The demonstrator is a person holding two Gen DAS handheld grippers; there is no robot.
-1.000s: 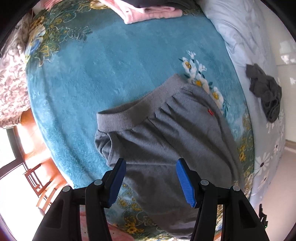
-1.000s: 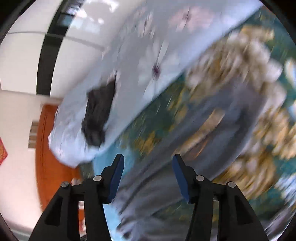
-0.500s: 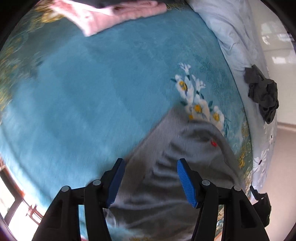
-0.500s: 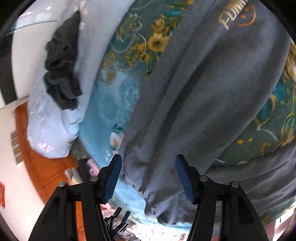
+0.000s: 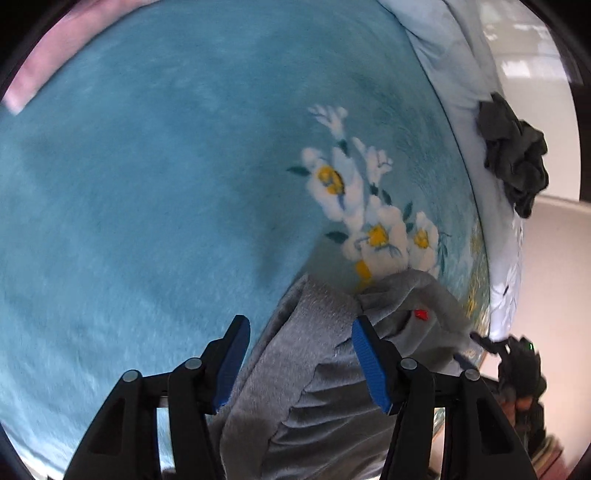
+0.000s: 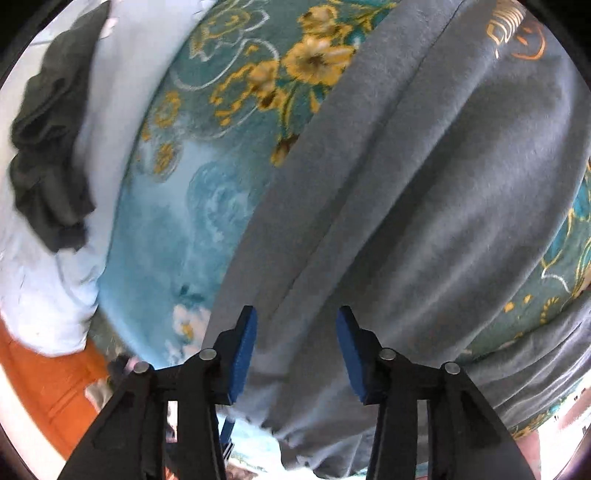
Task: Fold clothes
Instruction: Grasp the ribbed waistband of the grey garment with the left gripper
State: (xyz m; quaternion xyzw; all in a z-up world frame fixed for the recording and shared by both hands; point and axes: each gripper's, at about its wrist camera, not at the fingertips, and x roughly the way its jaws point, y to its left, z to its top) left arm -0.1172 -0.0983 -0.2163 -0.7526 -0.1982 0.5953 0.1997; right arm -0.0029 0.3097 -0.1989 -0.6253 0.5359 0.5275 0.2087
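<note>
The left gripper (image 5: pixel 301 354) stands with its blue pads apart, and the ribbed waistband (image 5: pixel 314 314) of the grey trousers (image 5: pixel 332 406) lies between them; the cloth is not pinched. The right gripper (image 6: pixel 294 349) is also apart, low over the trousers (image 6: pixel 406 206) near their gathered end, with grey fabric between the fingers but no grip that I can see. The trousers lie long on the teal flower blanket (image 5: pixel 147 184), with an orange print (image 6: pixel 517 33) at the far part of them. They look spread and wrinkled, not folded into a packet.

I judge that the step in hand is to take hold of the garment at two places, waistband on the left side. The next move calls for both grippers to go down a little and pinch the cloth firmly, taking all its layers, before any lifting.

Compared with one second ago, the left gripper is much nearer to the waistband, which then lay flat and well ahead of the pads; now it is bunched up. The right view was then blurred and aimed at the pale pillow (image 6: pixel 44 288) and the dark bundle (image 6: pixel 48 147); now it looks down on the trousers
</note>
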